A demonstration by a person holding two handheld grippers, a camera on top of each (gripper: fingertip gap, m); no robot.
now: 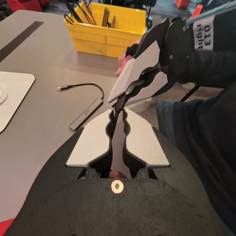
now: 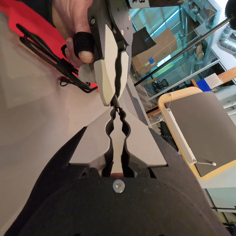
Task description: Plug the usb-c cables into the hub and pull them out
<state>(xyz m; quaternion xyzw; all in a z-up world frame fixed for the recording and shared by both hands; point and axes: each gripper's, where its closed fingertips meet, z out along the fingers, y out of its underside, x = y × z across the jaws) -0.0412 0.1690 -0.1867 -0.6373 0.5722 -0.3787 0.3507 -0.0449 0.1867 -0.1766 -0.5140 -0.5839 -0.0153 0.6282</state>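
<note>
Above grey table [image 1: 53,61], both grippers [image 1: 118,111] [image 2: 118,111] pinch one black cable [image 1: 119,103].

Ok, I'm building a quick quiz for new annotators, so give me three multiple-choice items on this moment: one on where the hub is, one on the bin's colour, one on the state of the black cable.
1. Where is the hub?
A) on a chair
B) on the floor
C) flat on the grey table

2. What colour is the bin?
A) yellow
B) blue
C) green

3. The usb-c cable is:
A) plugged into the hub
B) held by the left gripper and right gripper
C) coiled on a shelf

Answers:
1 C: it lies flat on the grey table, left of the left gripper.
2 A: its walls are plainly yellow.
3 B: both grippers close on its plug end, apart from the hub.
</note>
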